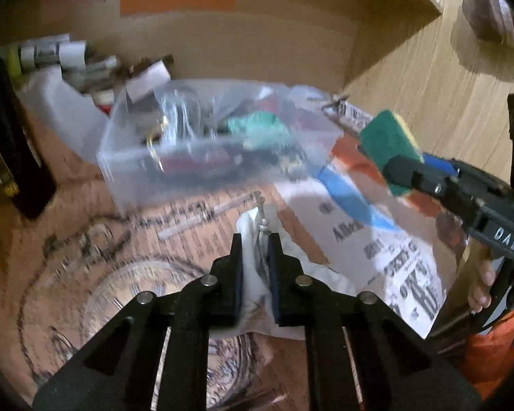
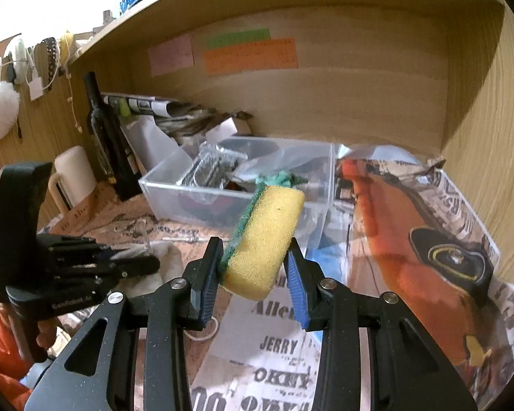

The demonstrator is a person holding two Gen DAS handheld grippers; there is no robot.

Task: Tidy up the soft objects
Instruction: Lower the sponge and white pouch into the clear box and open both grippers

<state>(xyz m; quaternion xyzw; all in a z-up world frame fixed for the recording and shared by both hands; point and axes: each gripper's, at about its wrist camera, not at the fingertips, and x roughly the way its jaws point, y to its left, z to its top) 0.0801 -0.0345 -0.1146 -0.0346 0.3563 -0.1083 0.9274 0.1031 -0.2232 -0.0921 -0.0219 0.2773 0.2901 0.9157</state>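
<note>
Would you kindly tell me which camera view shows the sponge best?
The right wrist view: the sponge fills the centre, its yellow face and green scouring edge sharp between the right hand-held gripper pads. The left wrist view shows it small, mostly green, near the right edge.

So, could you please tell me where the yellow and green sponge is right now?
The sponge is held in the right gripper, lifted just in front of the clear plastic bin; in the left wrist view it sits at the right.

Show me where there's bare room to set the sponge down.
Free: printed table cover in front of the clear bin, beside the orange bag. Crowded: the bin itself, and the back left corner around the dark bottle and mug.
</note>
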